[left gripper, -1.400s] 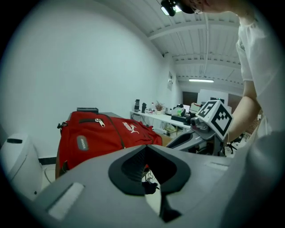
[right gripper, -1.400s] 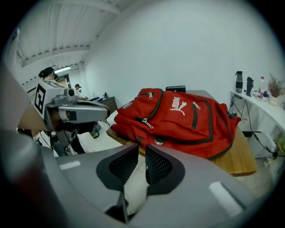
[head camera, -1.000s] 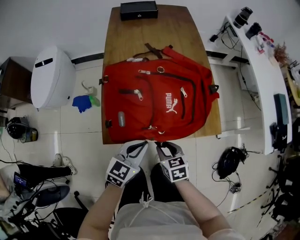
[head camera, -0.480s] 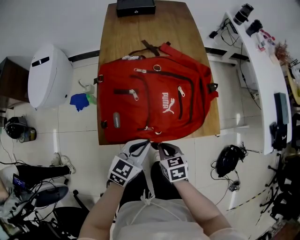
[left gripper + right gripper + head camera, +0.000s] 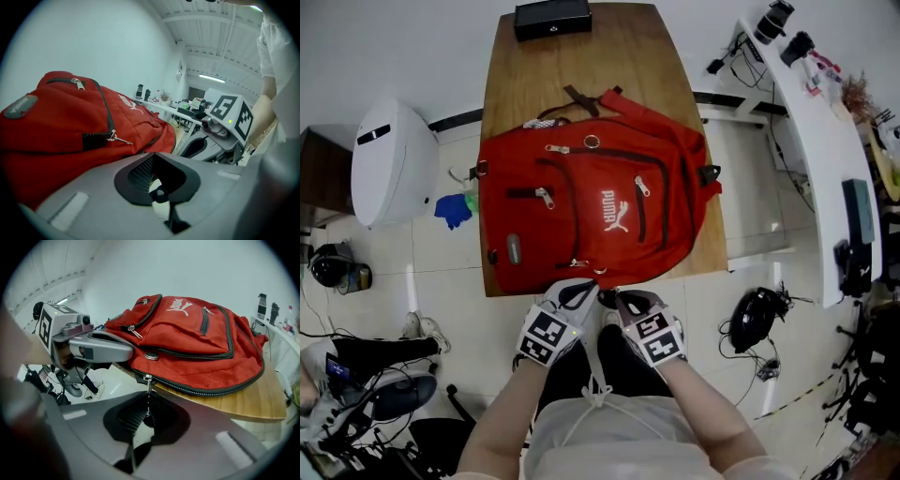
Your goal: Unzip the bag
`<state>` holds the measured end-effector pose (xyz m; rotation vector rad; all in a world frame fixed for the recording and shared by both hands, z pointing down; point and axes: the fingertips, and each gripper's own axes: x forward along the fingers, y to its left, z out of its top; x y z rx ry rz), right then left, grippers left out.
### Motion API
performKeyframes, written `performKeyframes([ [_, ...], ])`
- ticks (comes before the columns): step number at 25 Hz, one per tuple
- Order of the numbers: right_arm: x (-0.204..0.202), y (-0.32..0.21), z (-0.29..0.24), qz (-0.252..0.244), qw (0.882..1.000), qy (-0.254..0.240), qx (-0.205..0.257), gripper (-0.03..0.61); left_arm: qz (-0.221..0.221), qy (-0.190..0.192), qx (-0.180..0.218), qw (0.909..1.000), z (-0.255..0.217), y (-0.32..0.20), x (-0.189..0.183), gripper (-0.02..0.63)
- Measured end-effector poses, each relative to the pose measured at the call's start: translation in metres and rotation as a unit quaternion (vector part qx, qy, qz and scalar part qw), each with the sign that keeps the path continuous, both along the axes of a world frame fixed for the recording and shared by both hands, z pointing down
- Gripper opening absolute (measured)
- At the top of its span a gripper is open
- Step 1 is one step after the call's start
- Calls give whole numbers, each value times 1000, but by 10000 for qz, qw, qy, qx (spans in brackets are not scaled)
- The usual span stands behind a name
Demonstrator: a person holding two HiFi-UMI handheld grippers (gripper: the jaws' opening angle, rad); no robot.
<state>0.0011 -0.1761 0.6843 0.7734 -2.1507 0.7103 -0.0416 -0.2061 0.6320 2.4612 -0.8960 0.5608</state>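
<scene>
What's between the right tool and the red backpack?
Only a zipper pull, seen in the right gripper view: it hangs from the backpack into the right tool, whose jaws have just been closing on it.

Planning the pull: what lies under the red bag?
The bag lies on a wooden table, whose top shows beyond and beside it. Whatever sits beneath the bag itself is covered.

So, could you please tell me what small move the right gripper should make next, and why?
I would probably draw the right gripper to its right along the zipper line, without letting go. Its jaws have just been closing and now pinch the zipper pull, and the closed teeth on the red backpack run on from the slider on that side.
</scene>
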Motion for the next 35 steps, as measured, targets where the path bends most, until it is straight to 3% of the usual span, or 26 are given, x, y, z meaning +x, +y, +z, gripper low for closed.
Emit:
performKeyframes([
  [11,65,-10,0,74,9990,370,-257,19,-190,-438,-148,9987,12,-2,-1,8],
  [18,101,-30,-11,-289,9949,960,133,18,-322,-450,-302,9980,16,-6,-4,8],
  [27,156,-67,-24,368,9945,962,176,18,-413,-362,-184,9983,18,-6,-6,8],
  [35,174,-82,-23,567,9925,1076,117,18,-562,-342,-311,9973,21,-7,-5,8],
])
